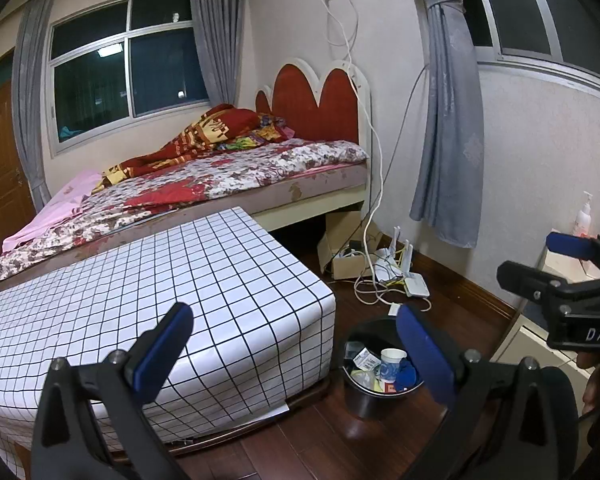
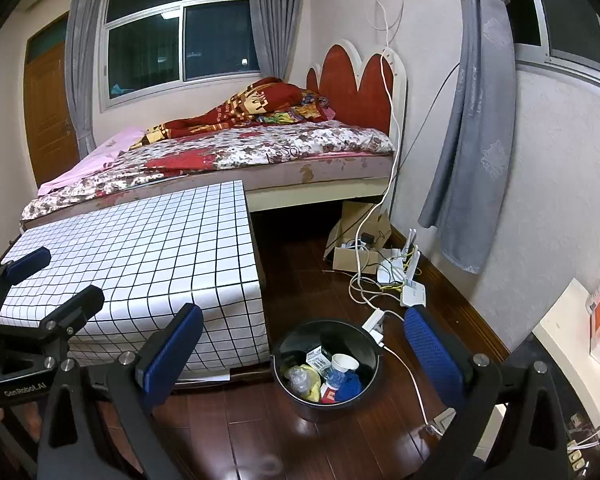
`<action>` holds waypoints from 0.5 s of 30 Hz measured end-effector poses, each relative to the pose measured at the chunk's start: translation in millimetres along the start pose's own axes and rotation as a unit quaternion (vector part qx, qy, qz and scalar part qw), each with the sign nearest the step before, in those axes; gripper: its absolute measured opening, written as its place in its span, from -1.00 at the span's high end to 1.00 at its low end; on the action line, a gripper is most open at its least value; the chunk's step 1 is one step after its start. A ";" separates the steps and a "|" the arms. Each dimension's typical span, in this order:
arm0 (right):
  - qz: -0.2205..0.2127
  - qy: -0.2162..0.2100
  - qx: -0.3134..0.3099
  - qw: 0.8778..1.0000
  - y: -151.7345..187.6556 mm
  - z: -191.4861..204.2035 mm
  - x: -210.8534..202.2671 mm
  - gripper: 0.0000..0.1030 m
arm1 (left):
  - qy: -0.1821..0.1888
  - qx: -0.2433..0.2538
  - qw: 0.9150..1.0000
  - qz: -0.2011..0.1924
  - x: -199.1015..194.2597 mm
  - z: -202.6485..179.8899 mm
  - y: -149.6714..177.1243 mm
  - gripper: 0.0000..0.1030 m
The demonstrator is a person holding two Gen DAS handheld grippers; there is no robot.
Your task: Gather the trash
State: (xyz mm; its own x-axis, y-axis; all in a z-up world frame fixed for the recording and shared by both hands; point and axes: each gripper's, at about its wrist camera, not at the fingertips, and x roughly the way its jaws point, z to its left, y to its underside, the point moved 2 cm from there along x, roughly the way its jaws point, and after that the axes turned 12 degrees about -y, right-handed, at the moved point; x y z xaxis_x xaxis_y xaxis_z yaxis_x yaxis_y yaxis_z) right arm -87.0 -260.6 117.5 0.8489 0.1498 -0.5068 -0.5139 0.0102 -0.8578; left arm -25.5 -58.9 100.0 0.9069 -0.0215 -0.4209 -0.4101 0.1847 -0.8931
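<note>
A black bin stands on the dark wood floor beside the checked-cloth table. Inside it lie a paper cup, a crumpled blue item, a small carton and a yellow wrapper. My left gripper hangs open above the table's corner, nothing between its blue pads. My right gripper is open too, above and in front of the bin, holding nothing.
A bed runs behind the table. A cardboard box, a white router and loose white cables lie on the floor by the wall, one cable passing close to the bin. A pale cabinet with bottles stands at right.
</note>
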 end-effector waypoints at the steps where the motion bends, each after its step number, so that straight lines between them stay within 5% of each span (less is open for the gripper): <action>1: 0.000 0.000 0.000 1.000 0.0 -0.1 0.0 -0.98 | 0.001 0.001 1.000 -0.001 -0.1 -0.4 -0.3 -0.98; 15: 0.002 0.000 0.000 1.000 -1.0 0.2 0.5 -0.98 | 0.001 0.001 1.000 -0.002 -1.6 -1.5 -1.5 -0.98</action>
State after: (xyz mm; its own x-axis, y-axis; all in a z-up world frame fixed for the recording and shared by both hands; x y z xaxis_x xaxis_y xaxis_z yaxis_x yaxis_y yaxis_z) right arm -86.1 -260.4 118.1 0.8473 0.1496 -0.5097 -0.5167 0.0094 -0.8561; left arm -26.5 -60.6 101.7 0.9080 -0.0244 -0.4182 -0.4068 0.1865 -0.8943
